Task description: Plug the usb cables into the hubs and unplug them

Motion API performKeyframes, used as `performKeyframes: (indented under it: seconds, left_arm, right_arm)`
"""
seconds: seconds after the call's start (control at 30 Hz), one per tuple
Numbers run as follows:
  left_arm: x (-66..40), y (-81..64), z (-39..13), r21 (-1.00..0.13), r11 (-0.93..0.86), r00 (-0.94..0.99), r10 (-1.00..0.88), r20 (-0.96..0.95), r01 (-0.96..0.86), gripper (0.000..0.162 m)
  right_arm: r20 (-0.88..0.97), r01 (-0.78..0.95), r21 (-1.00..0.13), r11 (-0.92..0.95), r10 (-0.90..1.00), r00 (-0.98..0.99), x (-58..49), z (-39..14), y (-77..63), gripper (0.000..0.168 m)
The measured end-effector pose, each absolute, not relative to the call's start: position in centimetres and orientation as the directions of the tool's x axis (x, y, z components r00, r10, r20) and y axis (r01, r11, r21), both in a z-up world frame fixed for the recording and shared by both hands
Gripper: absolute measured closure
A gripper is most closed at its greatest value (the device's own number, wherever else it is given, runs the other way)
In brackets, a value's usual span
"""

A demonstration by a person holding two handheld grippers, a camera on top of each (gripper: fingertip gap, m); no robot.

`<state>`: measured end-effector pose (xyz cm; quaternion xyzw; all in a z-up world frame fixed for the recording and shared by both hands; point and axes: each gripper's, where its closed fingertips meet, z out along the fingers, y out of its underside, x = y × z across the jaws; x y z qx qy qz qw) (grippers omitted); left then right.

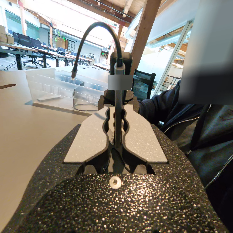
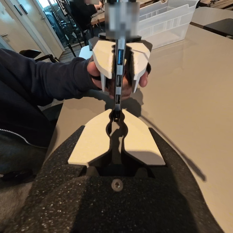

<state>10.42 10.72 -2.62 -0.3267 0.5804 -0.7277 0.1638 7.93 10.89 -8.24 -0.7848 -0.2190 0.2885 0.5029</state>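
Above the pale desk, the left claw clamps the slim grey hub edge-on; the right claw pinches a black USB plug at the hub's near end.

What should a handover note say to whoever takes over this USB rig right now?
Left gripper: fingers shut on the hub, held off the table.
Right gripper: fingers shut on a small black plug at the hub's near end; I cannot tell whether it is seated.
The hub's own cable arcs free. The three side ports are empty.
The clear bin holds a grey bar and a cable loop.
Left to do: check the plug, then carry on plugging and unplugging.
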Motion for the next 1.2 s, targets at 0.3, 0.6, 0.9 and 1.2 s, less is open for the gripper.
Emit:
performKeyframes:
  seconds: [0.3, 0.6, 0.9, 1.2]
  left_arm:
    - [10.3, 10.4, -2.8, -0.949, -0.280, -0.747, -0.597, 0.291, -0.146, 0.148]
    - [10.3, 10.2, -3.0, -0.959, -0.250, -0.751, -0.605, 0.265, -0.136, 0.152]
    - [10.6, 13.2, -2.1, -0.960, -0.268, -0.665, -0.704, 0.250, -0.077, 0.152]
    - [10.9, 12.3, -2.9, -0.962, -0.249, -0.670, -0.696, 0.259, -0.114, 0.152]
  right_arm:
    - [-0.239, 0.041, -0.919, -0.393, 0.635, 0.735, 8.1, -8.0, 10.8, 0.159]
    - [-0.234, 0.038, -0.922, -0.386, 0.631, 0.740, 8.1, -7.9, 10.9, 0.159]
    - [-0.002, 0.428, -0.717, -0.550, 0.616, 0.788, 11.9, -13.6, 9.3, 0.155]
    - [0.063, 0.491, -0.724, -0.484, 0.664, 0.745, 10.3, -14.8, 10.2, 0.153]
